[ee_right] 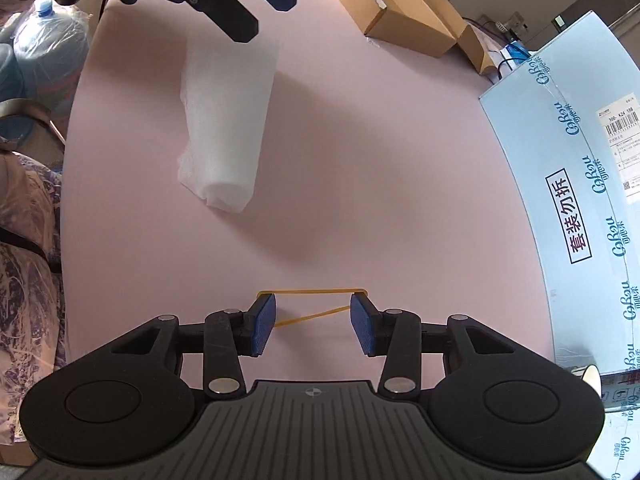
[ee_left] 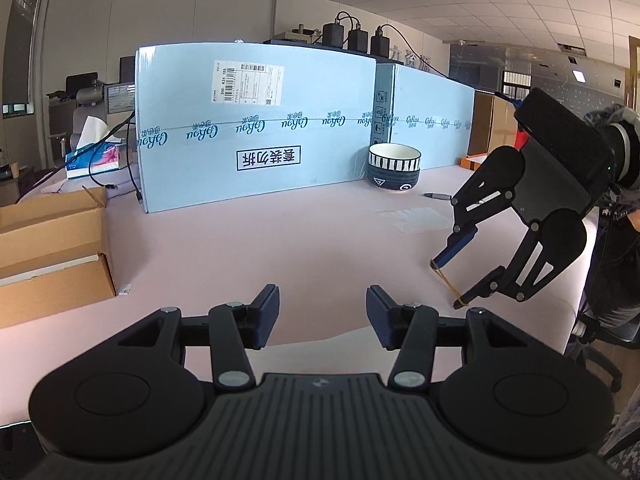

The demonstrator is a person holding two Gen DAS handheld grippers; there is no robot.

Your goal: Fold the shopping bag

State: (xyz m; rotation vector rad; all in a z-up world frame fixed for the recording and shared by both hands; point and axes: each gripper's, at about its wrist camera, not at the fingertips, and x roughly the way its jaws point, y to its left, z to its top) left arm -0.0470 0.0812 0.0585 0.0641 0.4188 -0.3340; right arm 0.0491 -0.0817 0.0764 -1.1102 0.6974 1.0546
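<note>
My right claw [ee_right: 313,322] stands apart, stretching the band [ee_right: 312,291] wide, left claw [ee_left: 322,316] apart and empty; I'd judge keep it taut to slip over the rolled bag [ee_right: 226,120].

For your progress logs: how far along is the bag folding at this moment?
Done: the bag lies rolled up on the table. In hand: the right gripper is open with a rubber band stretched over its fingers. The left gripper is open, empty. Left: banding the bag.
</note>
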